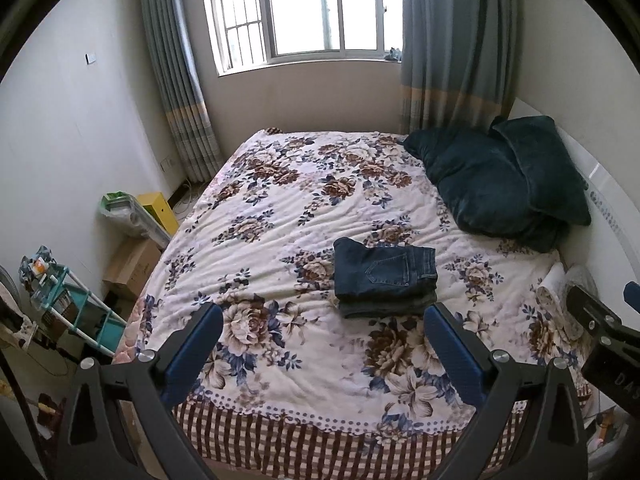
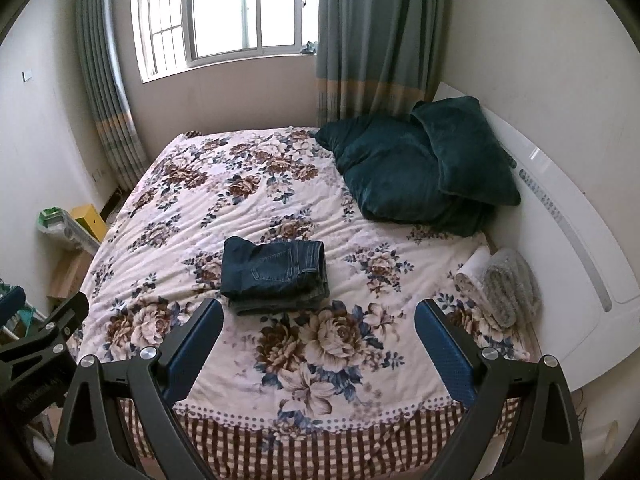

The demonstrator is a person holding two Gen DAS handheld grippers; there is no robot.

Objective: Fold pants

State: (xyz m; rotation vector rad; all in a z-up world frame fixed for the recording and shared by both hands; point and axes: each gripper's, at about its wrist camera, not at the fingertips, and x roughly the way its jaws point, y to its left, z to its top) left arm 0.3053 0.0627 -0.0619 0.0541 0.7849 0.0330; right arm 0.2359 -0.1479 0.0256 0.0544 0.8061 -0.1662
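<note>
A pair of dark blue jeans [image 1: 384,276] lies folded into a compact stack on the floral bedspread [image 1: 280,208], back pocket up. It also shows in the right wrist view [image 2: 276,274]. My left gripper [image 1: 324,320] is open and empty, held above the near part of the bed, short of the jeans. My right gripper [image 2: 318,316] is open and empty, also back from the jeans. The right gripper's body shows at the right edge of the left wrist view [image 1: 600,320]. The left gripper's body shows at the left edge of the right wrist view [image 2: 48,332].
Dark teal pillows [image 2: 420,168] lie against the white headboard [image 2: 560,208]. A rolled white cloth [image 2: 474,270] and a grey bundle [image 2: 510,286] lie at the bed's right side. A teal rack [image 1: 80,312], cardboard boxes [image 1: 132,268] and a yellow box [image 1: 160,210] stand on the floor at the left.
</note>
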